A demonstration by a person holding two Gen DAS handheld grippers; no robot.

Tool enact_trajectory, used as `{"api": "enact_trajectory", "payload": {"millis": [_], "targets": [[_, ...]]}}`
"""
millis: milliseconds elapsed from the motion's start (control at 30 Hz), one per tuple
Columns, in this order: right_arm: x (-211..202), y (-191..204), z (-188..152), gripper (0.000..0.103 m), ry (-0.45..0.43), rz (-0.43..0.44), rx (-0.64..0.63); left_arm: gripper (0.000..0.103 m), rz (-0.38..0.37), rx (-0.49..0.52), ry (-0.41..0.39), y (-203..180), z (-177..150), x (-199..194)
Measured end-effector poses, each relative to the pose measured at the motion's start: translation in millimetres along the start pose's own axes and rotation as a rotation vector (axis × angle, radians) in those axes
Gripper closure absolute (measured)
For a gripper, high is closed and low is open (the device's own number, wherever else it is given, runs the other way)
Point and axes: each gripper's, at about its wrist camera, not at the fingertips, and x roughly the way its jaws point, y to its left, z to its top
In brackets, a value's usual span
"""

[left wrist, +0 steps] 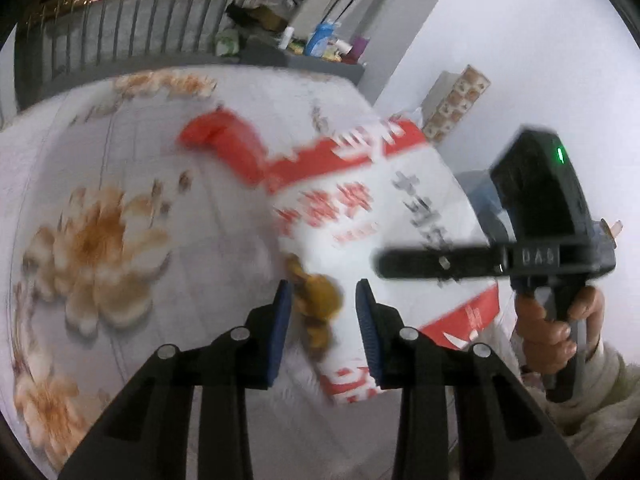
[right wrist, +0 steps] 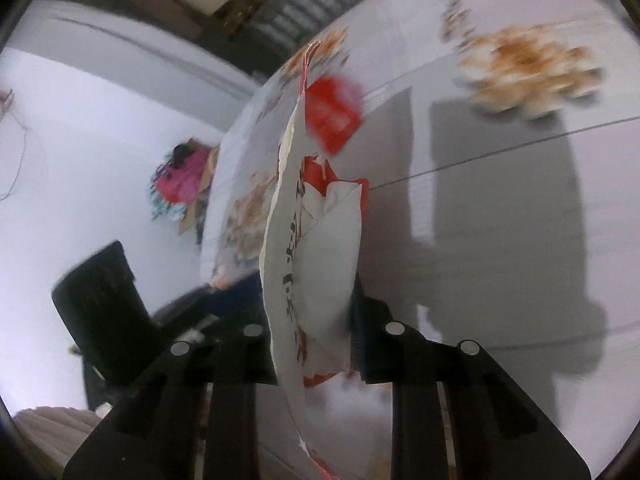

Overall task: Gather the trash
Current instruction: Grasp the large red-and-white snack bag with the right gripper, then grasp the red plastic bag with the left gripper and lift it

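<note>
The white-and-red bag [right wrist: 316, 276] hangs edge-on between the right gripper [right wrist: 312, 340] fingers, which are clamped on it; its long axis runs straight away from the gripper, mouth end farthest out. Beyond its far end lies a red scrap [right wrist: 334, 114], blurred, on the flower-printed floor [right wrist: 500, 200]. From the left gripper [left wrist: 324, 332], jaws apart and holding nothing, the bag's broad printed face [left wrist: 360, 216] slants just ahead, with a brownish lump [left wrist: 318, 300] in front of it between the fingers, too smeared to identify. The bag's lettering is unreadable.
</note>
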Motion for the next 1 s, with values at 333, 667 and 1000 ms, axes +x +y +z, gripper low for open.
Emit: {"api": "enact_trajectory", "payload": {"millis": [333, 667, 1000], "targets": [[-31.8, -35.4, 16.3, 0.081, -0.195, -0.078, 0.097, 0.052, 0.166, -0.185, -0.05, 37.7, 76.7, 49.2], [-17.4, -36.4, 15.6, 0.081, -0.226, -0.065, 0.154, 0.077, 0.207, -0.273, -0.065, 54.6, 84.6, 82.5], [-43.8, -35.0, -4.4, 0.081, -0.243, -0.073, 0.152, 0.091, 0.119, -0.093, 0.02, 5.8, 69.3, 80.3]]}}
